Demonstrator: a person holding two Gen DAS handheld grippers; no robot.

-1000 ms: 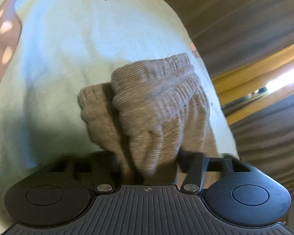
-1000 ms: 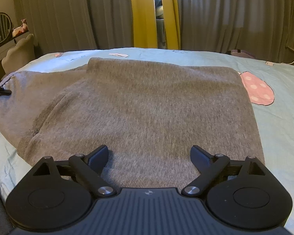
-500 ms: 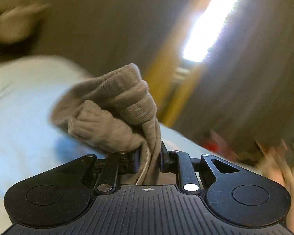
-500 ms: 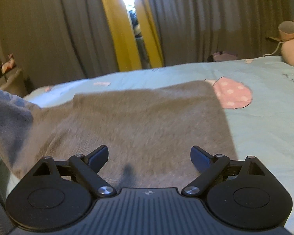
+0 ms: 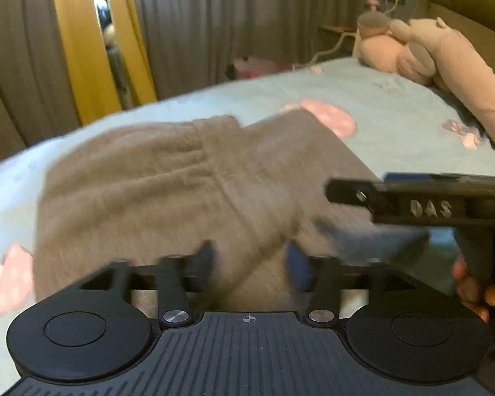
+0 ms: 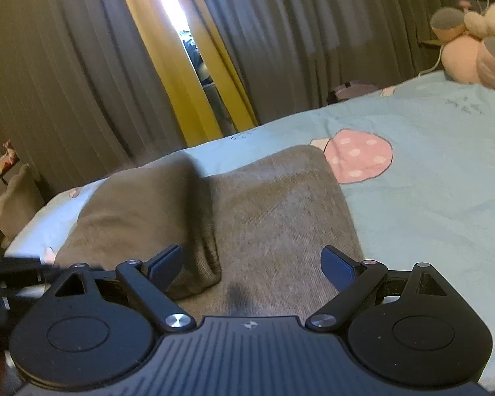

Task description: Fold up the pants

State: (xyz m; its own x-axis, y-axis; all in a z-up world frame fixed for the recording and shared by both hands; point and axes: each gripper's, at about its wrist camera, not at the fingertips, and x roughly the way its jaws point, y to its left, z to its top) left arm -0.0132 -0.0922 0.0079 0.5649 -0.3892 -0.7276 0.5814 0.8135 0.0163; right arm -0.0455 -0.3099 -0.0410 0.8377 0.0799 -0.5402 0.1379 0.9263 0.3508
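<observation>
Both your claws hang parted over the folded grey pants (image 6: 274,217).
Your left claw (image 5: 250,264) gapes narrowly around blurred cloth; your right claw (image 6: 252,265) spreads wide, gripping nothing, at lower centre.

We look along the left tool (image 5: 249,264), its two fingers spread apart with grey fabric lying between them, blurred so that we cannot tell whether either pad touches it. The grey knit pants (image 5: 168,191) lie folded over on the light blue bed sheet (image 5: 396,105), their gathered waistband near the far edge of the heap. At the right, the right tool (image 5: 422,198), marked DAS, reaches in sideways just above the pants, with fingertips (image 5: 468,283) of a hand below it. A pink plush toy (image 5: 445,56) rests at the far right, and grey curtains (image 5: 214,23) with a yellow curtain (image 5: 79,49) hang behind the bed.
</observation>
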